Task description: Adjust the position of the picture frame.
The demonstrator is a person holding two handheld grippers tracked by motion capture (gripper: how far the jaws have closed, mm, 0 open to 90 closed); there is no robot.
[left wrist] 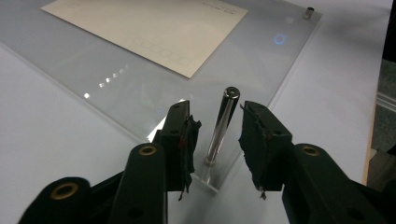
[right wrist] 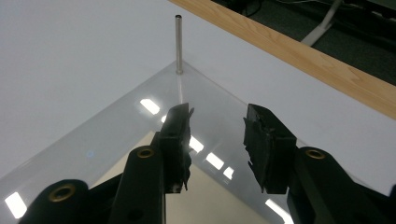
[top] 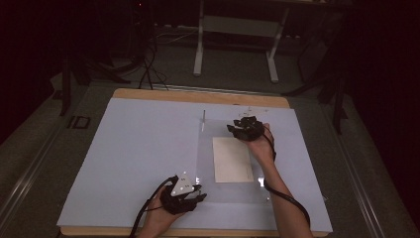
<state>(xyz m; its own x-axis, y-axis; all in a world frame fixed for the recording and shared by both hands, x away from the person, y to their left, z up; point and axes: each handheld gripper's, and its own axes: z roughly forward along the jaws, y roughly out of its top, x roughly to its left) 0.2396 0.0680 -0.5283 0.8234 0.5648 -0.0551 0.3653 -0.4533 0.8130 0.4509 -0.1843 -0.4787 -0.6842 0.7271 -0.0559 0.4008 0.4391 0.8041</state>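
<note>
My left claw is spread around the near metal post, which stands upright between its jaws at the acrylic sheet's corner, untouched. My right claw, also spread and holding nothing, hovers low, short of the far post straight ahead.

A metal post is standing upright in the gap between the left gripper's parted jaws, touching neither, so room is remaining on both sides of it. Beyond it the clear plate is lying flat under a cream sheet. Ahead of the right gripper a second post is rising, well apart.
</note>
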